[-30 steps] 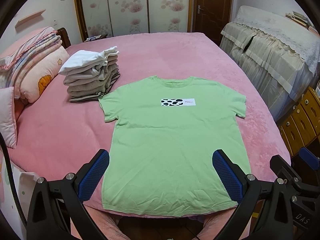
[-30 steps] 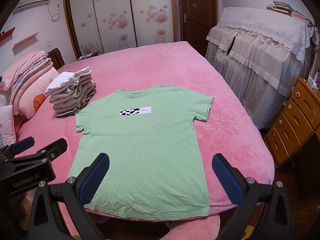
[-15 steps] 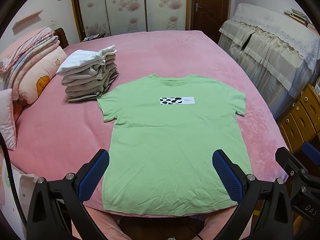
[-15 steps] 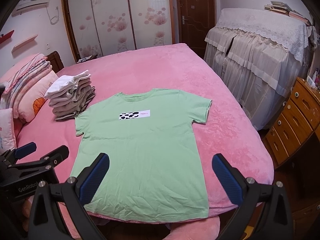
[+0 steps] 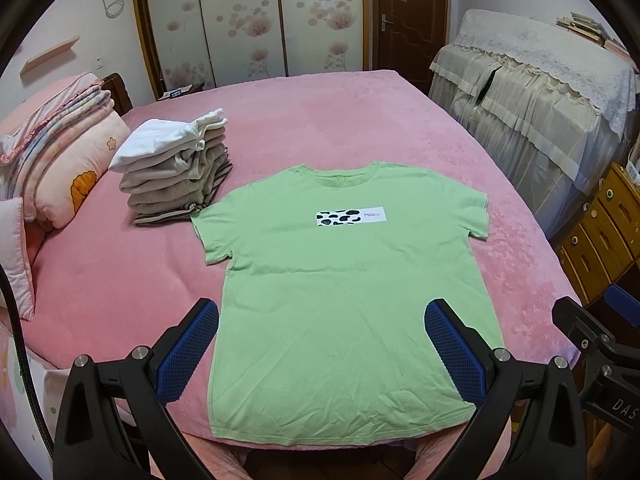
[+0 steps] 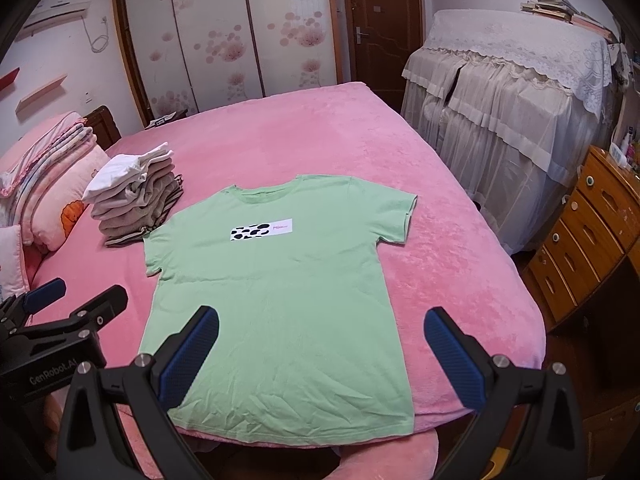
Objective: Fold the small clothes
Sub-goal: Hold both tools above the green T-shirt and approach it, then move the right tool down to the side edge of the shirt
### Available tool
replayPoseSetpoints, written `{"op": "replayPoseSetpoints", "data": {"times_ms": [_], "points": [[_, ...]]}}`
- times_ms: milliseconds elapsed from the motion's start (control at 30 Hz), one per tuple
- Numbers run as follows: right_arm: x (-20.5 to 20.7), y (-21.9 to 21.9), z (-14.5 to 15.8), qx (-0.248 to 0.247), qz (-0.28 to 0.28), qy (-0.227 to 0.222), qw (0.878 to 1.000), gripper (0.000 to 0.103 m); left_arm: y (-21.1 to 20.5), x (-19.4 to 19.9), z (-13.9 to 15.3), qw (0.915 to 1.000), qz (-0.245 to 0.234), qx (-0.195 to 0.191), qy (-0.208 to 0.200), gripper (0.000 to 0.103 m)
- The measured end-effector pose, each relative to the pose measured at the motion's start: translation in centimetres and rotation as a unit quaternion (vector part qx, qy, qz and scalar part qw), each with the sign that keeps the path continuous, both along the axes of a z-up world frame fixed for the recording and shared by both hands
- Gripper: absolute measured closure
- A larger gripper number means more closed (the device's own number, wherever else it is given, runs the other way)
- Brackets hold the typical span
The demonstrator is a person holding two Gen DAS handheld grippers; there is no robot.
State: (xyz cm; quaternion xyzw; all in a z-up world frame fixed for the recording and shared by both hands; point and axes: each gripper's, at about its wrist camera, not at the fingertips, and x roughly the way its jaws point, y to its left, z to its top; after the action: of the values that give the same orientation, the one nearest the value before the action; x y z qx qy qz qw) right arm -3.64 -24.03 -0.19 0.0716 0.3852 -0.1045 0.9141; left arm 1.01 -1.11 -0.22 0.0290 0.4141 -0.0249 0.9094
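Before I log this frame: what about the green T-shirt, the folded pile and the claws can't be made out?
- Green T-shirt: back hidden, lies face up; logo lettering too small, both views.
- Folded pile: far side and garment count unclear.
- Left claw, right claw: height above the shirt unreadable.

The bed (image 5: 360,120) carries a pink plush cover. A green T-shirt (image 5: 344,300) lies flat, front up, at the near edge, hem along that edge. A stack of folded clothes (image 5: 176,176) sits toward the left edge, just beside the shirt's sleeve. Pillows and folded bedding (image 5: 60,152) occupy the left edge.
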Motion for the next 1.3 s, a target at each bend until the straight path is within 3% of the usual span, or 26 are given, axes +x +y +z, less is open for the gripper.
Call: {"op": "replayPoseSetpoints", "data": {"times_ms": [533, 1000, 1300], "points": [[1.7, -2.3, 1.0, -0.049, -0.036, -0.002, 0.998, 0.000, -1.8, 4.1, 0.4, 0.9992, -0.027, -0.019, 0.021, 0.001], [4.5, -7.4, 3.8, -0.093, -0.076, -0.041, 0.992, 0.000, -6.8, 8.8, 2.5, 0.9982, -0.052, -0.024, -0.015, 0.001], [4.9, -8.6, 5.8, -0.112, -0.083, -0.074, 0.987, 0.000, -8.6, 9.6, 3.1, 0.9972, -0.064, -0.025, -0.029, 0.001]]}}
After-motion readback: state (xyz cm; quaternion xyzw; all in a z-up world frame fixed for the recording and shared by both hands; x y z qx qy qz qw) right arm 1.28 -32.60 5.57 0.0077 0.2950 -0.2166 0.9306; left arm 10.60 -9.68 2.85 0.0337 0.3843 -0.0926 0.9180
